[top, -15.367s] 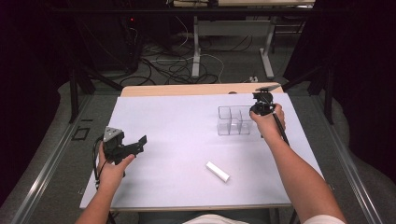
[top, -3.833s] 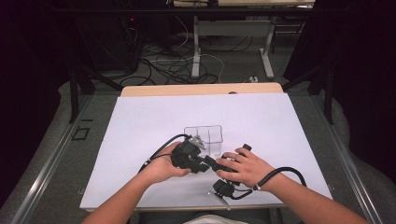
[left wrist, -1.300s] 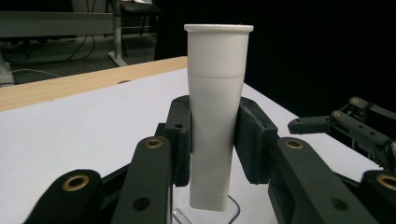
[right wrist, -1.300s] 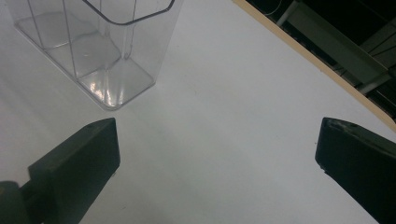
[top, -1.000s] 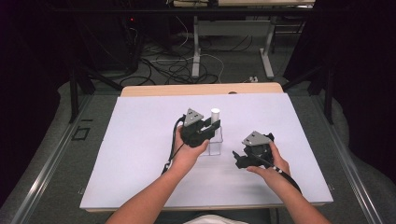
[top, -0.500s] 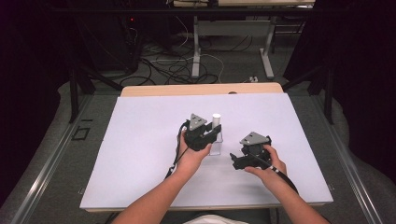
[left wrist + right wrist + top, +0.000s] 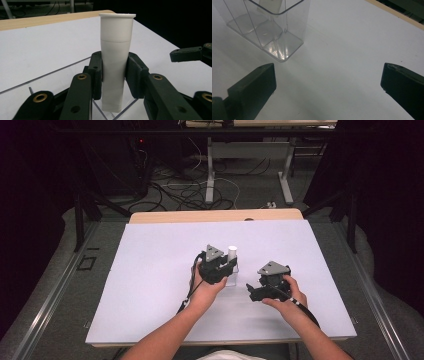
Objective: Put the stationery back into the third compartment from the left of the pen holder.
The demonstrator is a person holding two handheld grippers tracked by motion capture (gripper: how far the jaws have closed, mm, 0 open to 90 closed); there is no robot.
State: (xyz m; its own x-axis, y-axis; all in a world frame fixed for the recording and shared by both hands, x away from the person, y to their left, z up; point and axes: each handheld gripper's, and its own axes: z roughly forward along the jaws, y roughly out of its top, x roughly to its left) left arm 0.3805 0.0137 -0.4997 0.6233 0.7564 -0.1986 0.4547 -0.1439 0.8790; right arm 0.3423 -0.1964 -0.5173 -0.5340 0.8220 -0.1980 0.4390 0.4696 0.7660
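Left gripper view: left tool (image 7: 113, 75) clamped on upright white tube (image 7: 116, 57), base inside clear divided box (image 7: 110, 112). Right gripper view: right tool (image 7: 328, 82) spread wide, low over white tabletop (image 7: 352, 42), near box corner. High view: box just beyond left hand (image 7: 206, 290), mid-tabletop, tools close together.

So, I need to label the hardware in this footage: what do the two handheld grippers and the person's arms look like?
Both grippers, left gripper and right gripper, are black, and each carries a grey three-cornered plate on top. Their jaws are black linked bars with brass-coloured pivot pins, ending in flat black pads. A black cable trails from the left one, another from the right. The forearms are bare, with no sleeves to be seen.
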